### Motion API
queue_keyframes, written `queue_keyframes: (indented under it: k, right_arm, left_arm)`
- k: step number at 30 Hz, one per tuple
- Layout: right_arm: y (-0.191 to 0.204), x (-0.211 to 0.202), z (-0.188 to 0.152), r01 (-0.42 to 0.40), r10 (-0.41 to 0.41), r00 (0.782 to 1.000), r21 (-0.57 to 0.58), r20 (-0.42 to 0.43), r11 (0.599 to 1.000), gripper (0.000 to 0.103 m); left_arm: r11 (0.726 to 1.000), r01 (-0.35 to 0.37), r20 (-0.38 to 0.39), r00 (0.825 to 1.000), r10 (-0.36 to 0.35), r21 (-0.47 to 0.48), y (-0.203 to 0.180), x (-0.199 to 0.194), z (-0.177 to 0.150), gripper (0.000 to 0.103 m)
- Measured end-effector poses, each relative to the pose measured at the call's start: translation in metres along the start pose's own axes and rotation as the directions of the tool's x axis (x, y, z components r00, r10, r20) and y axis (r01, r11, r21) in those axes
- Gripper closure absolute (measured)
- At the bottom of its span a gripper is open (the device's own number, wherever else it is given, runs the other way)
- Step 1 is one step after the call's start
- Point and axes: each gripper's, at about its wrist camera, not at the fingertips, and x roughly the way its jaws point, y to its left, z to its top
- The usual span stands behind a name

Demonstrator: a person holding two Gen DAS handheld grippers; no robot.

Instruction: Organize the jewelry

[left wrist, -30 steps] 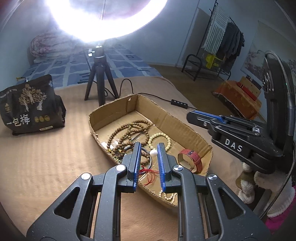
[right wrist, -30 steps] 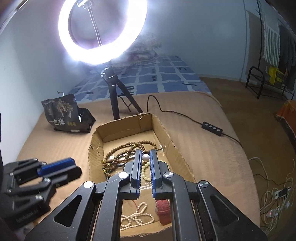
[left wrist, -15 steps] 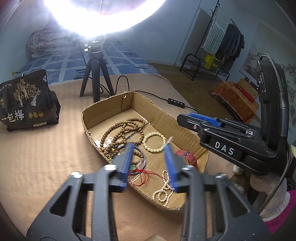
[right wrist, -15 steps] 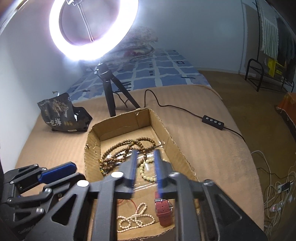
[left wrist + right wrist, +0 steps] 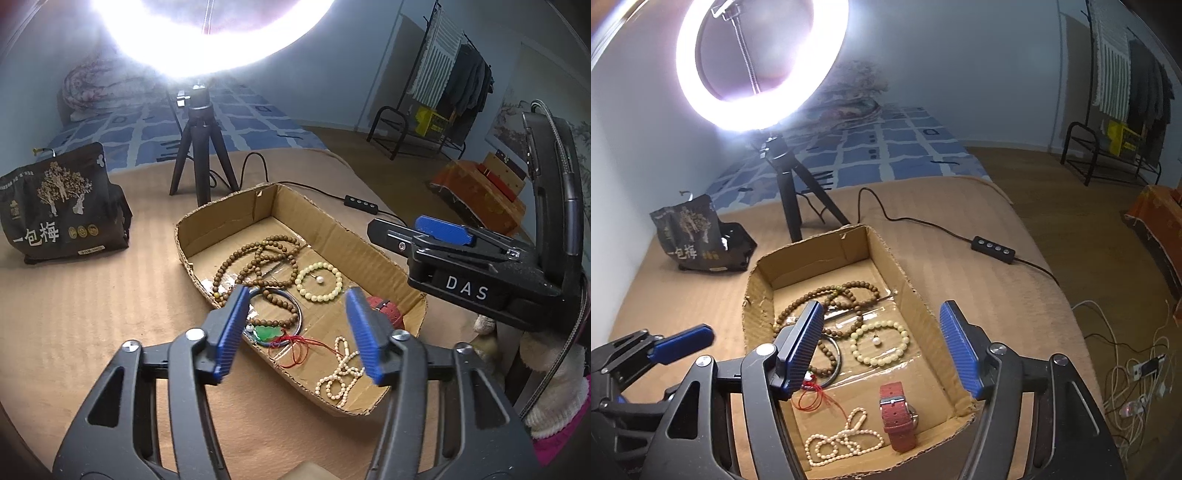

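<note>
A shallow cardboard box (image 5: 334, 230) (image 5: 759, 273) on the tan bed cover holds the jewelry: brown bead strands (image 5: 258, 254) (image 5: 827, 295), a pale green bead bracelet (image 5: 319, 280) (image 5: 879, 343) with a small pearl (image 5: 876, 342) inside it, a green pendant on red cord (image 5: 267, 334), a white bead string (image 5: 340, 376) (image 5: 836, 441) and a red watch (image 5: 386, 308) (image 5: 897, 415). My left gripper (image 5: 301, 332) is open and empty above the box's near end. My right gripper (image 5: 884, 347) is open and empty above the box; it also shows at right in the left wrist view (image 5: 443, 230).
A lit ring light on a black tripod (image 5: 201, 147) (image 5: 790, 195) stands behind the box. Its cable and switch (image 5: 360, 203) (image 5: 993, 249) run to the right. A dark snack bag (image 5: 61, 206) (image 5: 701, 236) sits at the left. A clothes rack (image 5: 443, 92) stands far right.
Both grippers have opened wide from nearly shut. The pearl that was by the right gripper's tips now lies inside the green bracelet. Both have drawn back slightly.
</note>
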Motion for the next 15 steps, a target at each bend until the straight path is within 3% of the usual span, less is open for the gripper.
queue_keyframes:
  k: [8,15]
  right_arm:
    - [0.002,-0.004,0.0,0.029,-0.029,1.0,-0.003,-0.001,1.0,0.029]
    - [0.006,-0.015,-0.002,0.039,-0.039,0.999,-0.004,0.008,0.999,0.028]
  left_arm:
    - [1.0,-0.029,0.016,0.999,0.029,-0.001,0.001,-0.009,-0.001,0.035]
    - [0.999,-0.041,0.037,0.998,0.041,0.0,0.001,-0.024,-0.001,0.035]
